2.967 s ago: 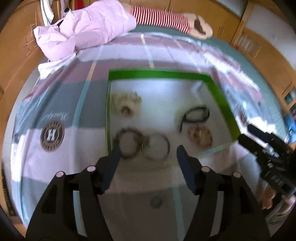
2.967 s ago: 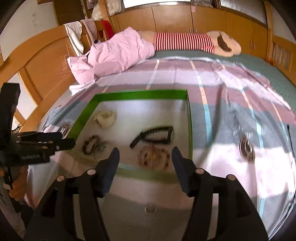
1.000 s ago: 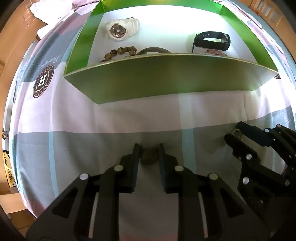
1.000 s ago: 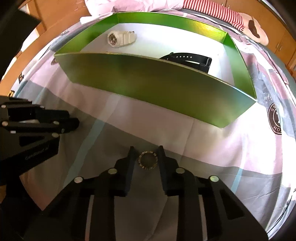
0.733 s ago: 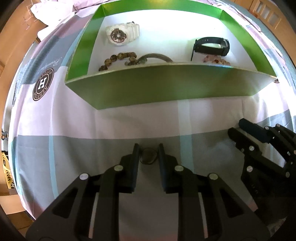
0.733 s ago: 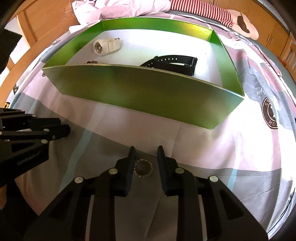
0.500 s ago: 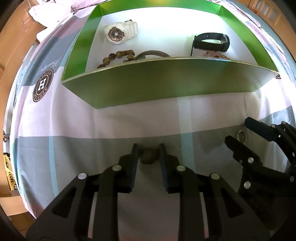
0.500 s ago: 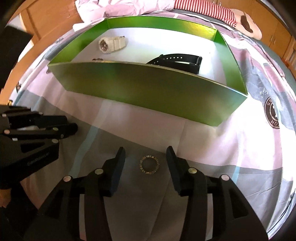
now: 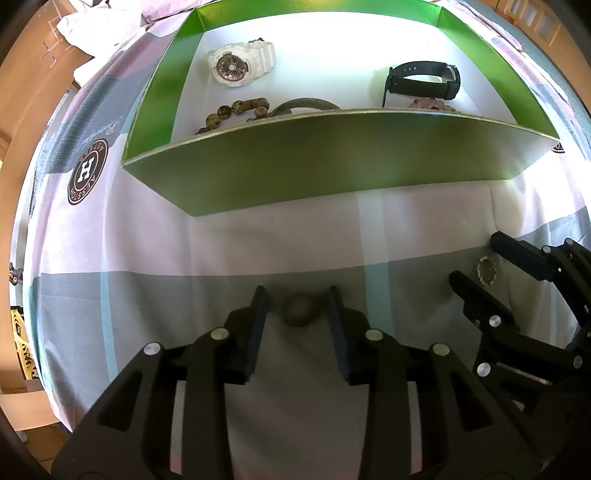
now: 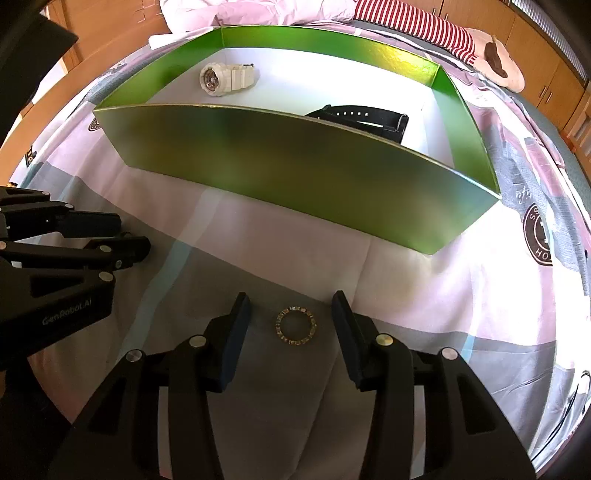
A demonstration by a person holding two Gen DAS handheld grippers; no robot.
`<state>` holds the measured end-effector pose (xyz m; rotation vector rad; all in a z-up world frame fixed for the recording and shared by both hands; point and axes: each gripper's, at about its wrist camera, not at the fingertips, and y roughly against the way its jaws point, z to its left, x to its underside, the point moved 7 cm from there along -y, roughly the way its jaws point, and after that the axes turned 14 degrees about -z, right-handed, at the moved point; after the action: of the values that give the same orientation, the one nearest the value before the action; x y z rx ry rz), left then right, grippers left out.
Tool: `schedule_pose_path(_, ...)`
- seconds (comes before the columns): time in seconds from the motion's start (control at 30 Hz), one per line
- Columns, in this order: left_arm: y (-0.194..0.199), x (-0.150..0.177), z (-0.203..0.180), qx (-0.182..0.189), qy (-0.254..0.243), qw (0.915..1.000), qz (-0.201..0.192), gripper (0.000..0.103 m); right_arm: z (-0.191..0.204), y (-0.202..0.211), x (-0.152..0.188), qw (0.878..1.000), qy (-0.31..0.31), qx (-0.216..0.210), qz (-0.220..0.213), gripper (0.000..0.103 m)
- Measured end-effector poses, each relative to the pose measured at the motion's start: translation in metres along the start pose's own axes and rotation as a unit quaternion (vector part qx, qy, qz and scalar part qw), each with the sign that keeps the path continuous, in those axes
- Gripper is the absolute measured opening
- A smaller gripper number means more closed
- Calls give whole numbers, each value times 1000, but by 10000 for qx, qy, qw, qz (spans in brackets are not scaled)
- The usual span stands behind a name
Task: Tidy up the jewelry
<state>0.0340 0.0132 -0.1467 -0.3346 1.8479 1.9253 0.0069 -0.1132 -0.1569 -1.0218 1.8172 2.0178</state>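
A small dark ring [image 9: 300, 314] lies on the bedspread between the fingers of my left gripper [image 9: 297, 306], which stands open around it without touching. A gold studded ring [image 10: 296, 325] lies on the bedspread between the fingers of my right gripper [image 10: 291, 314], which is open wide; the ring also shows in the left wrist view [image 9: 487, 271]. Behind both stands a green box [image 9: 332, 162] with a white floor. It holds a white watch [image 9: 236, 66], a black watch [image 9: 424, 79], a brown bead bracelet [image 9: 236, 109], a dark bangle [image 9: 306, 104] and a pink bead bracelet [image 9: 430, 105].
The box's near wall [image 10: 295, 162] rises between the grippers and the jewelry inside. The right gripper [image 9: 517, 295] shows at the right of the left wrist view, the left gripper [image 10: 74, 240] at the left of the right wrist view. A pink quilt [image 10: 277, 14] lies behind.
Both grippers were shut on their rings a second ago. Both have opened, the right one first and wider, and each ring now lies free on the bedspread.
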Motion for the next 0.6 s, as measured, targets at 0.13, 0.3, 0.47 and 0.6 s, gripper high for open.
schedule_pose_path(0.13,-1,0,5,-37,-36,10000,1,39,2,-2,-1,10000,18,16,-4,46)
schedule_pose_path(0.3,-6,-2,10,-69,-51,10000,2,42,2,-1,-1,10000,23,19,-6,46)
schedule_pose_path(0.47,-3,0,10,-88,-68,9999,0,43,2,-2,-1,10000,23,16,-29,46)
schedule_pose_path(0.6,-5,-1,11,-84,-61,9999,2,43,3,0,-2,9999,-37,-65,-76,36)
